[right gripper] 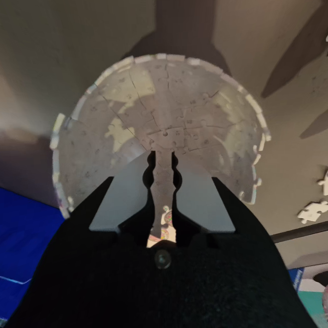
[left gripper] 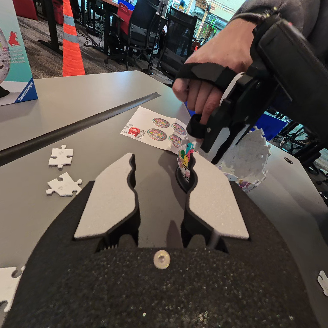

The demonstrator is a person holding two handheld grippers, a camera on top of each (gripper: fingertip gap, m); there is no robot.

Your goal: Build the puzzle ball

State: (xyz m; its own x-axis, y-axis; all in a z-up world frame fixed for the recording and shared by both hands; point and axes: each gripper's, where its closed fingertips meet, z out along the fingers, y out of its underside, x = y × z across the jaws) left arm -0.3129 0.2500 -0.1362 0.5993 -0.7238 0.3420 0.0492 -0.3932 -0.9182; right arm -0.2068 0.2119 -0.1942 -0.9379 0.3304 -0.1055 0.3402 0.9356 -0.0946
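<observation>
White plastic half-shell of the puzzle ball (right gripper: 159,113) is seen hollow side up on the grey surface (left gripper: 88,110), beside a leaflet (left gripper: 154,129).

Left tongs (left gripper: 162,168) are held spread and empty above the surface; right tongs (right gripper: 164,159) are nearly pressed together with a narrow gap, pointed into the shell, and nothing is seen pinched between them. Loose pieces (left gripper: 61,156) lie face down near the left tongs, and a box (left gripper: 14,53) stands at the far edge. The shell is judged light, thin and easily popped apart at its seams, so its rim should be gripped gently, and single pieces taken by their edges.
</observation>
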